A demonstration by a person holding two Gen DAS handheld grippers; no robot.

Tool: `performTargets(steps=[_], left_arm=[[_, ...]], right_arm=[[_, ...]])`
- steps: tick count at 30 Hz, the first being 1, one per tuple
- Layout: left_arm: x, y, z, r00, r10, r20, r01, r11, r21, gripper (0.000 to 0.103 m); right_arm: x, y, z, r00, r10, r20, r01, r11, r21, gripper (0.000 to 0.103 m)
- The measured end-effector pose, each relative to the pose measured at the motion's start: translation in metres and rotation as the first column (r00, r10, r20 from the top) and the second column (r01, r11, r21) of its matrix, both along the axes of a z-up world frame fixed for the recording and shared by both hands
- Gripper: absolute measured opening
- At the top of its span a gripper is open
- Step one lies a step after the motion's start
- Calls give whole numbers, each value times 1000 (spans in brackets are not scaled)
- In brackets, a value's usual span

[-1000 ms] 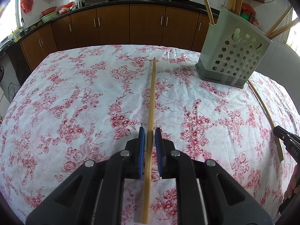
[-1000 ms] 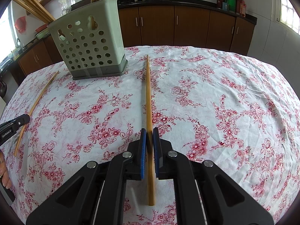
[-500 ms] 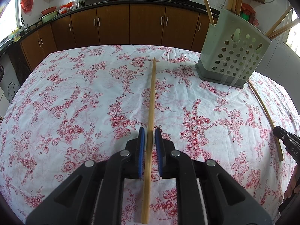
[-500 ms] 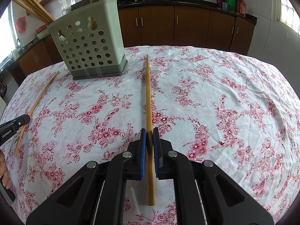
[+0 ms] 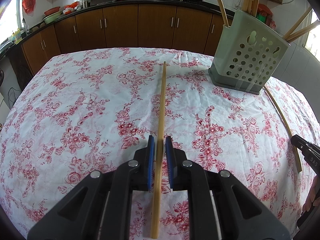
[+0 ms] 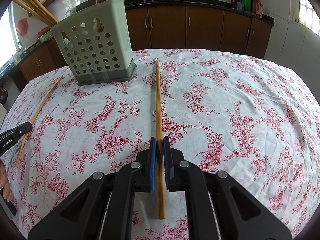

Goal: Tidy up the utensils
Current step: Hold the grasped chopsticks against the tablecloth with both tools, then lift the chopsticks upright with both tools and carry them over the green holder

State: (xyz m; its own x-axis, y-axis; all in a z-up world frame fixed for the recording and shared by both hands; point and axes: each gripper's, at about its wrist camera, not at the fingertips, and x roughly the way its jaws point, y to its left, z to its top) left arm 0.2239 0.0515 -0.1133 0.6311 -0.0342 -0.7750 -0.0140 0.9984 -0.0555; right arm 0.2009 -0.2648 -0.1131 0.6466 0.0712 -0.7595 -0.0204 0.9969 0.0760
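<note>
Two bamboo chopsticks rest along the flowered tablecloth, one in each gripper. My left gripper [image 5: 159, 140] is shut on one chopstick [image 5: 162, 100], which points away towards the cabinets. In the right wrist view that same chopstick [image 6: 44, 102] lies at the far left beside my left gripper [image 6: 24, 128]. My right gripper [image 6: 158, 140] is shut on the other chopstick [image 6: 158, 100], seen in the left wrist view as a chopstick [image 5: 280, 110] at the right edge next to my right gripper [image 5: 300, 142]. A pale green perforated utensil holder [image 5: 250, 60] [image 6: 96, 48] stands between them with several chopsticks upright inside.
The table [image 5: 80, 100] carries a white cloth with red flowers. Brown kitchen cabinets [image 5: 156, 28] with pans on the counter run behind it. A person's fingers [image 5: 310, 200] [image 6: 4, 184] show at the frame edges.
</note>
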Motion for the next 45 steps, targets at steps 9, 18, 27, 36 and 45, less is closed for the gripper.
performTargets(steps=[9,18,27,36,45], left_arm=[[-21,-7,1,999,-37,-8,38,997,64,14],[-32,-5,20,998,-64,24,63,995,71,8],[-44,-8,108,965,-83,248,77,996,32,8],[-42,-13,156,938,-107,329,112,994,2,8],[-41,-34,206,891,-163,424,192,981,-27,8]], right_arm=[[-14,0,-1,1000,-2,-1,2,1000,20,8],[-26,-3,24,997,-5,72,2,999,32,8],[-42,-3,99,958,-21,286,9,999,43,8],[-38,-9,139,921,-6,390,-17,998,56,8],[-35,7,184,874,44,484,-100,991,91,8]])
